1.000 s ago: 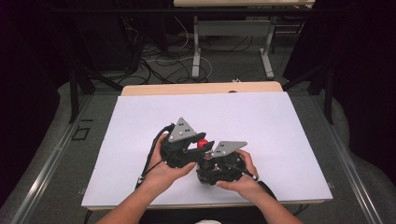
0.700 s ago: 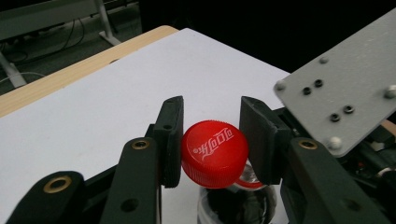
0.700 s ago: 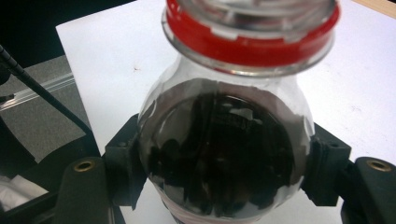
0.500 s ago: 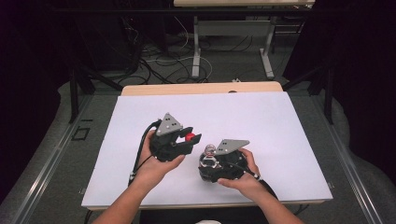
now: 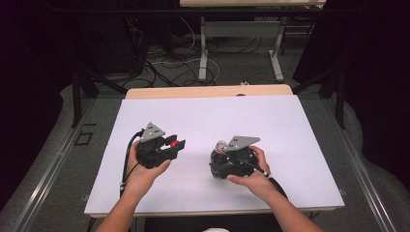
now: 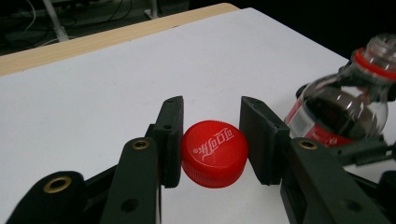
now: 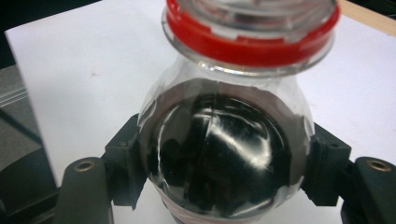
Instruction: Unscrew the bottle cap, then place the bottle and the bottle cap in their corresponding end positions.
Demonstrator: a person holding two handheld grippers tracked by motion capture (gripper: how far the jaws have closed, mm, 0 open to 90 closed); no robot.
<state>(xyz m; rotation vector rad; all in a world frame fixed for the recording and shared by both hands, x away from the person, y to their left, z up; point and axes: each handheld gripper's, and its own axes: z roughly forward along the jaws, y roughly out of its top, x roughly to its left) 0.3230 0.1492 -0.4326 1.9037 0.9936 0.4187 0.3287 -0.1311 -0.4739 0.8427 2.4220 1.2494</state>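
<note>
One bottle (image 7: 224,154) and one red cap (image 6: 214,153) is all we count on the white table (image 5: 270,121). Bottle's clear plastic with dark cola, red neck ring, cap off. Our right gripper (image 5: 221,155) clamps its body, neck tilted up and away from us. Our left gripper (image 5: 178,145) pinches the cap, logo facing the camera, well apart from the bottle.
</note>
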